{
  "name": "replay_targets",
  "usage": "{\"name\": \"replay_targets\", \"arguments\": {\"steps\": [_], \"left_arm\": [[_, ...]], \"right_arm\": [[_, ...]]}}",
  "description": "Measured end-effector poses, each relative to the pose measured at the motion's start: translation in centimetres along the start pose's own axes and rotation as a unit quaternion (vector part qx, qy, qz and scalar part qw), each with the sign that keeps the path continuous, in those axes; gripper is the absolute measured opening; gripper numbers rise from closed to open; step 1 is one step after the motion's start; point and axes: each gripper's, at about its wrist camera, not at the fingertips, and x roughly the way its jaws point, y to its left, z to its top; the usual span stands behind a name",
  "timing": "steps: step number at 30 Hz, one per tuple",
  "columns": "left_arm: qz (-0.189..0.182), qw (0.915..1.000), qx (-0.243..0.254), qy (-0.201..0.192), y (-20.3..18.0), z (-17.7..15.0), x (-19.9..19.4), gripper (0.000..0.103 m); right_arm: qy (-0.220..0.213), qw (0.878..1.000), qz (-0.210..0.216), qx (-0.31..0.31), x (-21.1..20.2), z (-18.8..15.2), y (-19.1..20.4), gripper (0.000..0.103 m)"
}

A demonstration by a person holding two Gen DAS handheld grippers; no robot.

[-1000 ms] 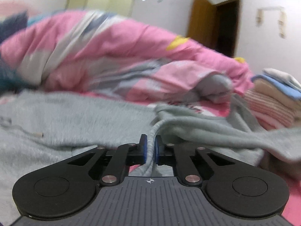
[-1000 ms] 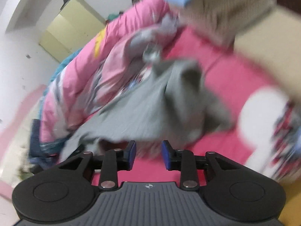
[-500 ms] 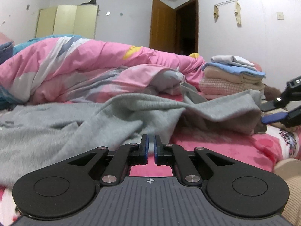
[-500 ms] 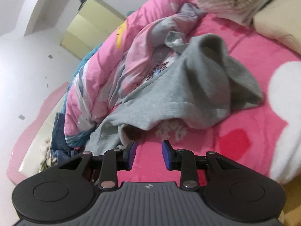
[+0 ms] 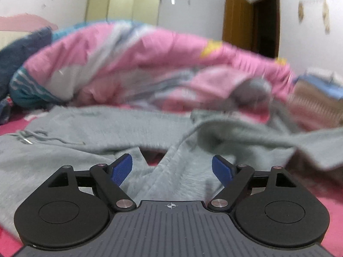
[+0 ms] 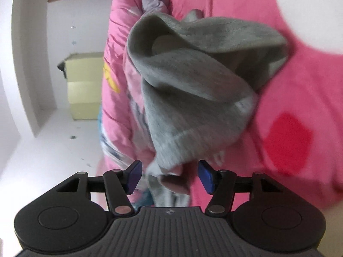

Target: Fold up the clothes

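The far end of the gray pants (image 5: 103, 128) is blurry, so where they stop by the pink blanket (image 5: 133, 64) is hard to see. They lie long across the pink bed (image 6: 300, 98), with the string on the left. The left gripper (image 5: 172, 168) is opening wide over a fold. The right gripper (image 6: 169, 176) is opening too, with a cuff between its blue pads (image 6: 204, 176), not squeezed.

Left tool (image 5: 172, 168) low over grey garment (image 5: 96, 132) on pink bed (image 5: 310, 194), jaws opening, fabric between its blue pads (image 5: 121, 168) untouched, pink quilt (image 5: 150, 68) behind, folded stack (image 5: 317, 98) at right
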Motion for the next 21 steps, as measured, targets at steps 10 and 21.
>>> {"name": "replay_targets", "arguments": {"steps": [10,21], "left_arm": [[0.032,0.9992,0.006,0.024,-0.9,0.1,2.6,0.013],[-0.038,0.9925,0.109,-0.039,-2.8,-2.5,-8.2,0.004]], "right_arm": [[-0.048,0.995,0.031,-0.084,-0.2,2.0,1.7,0.005],[-0.078,0.968,0.005,-0.240,-11.5,-0.7,4.2,0.005]]}}
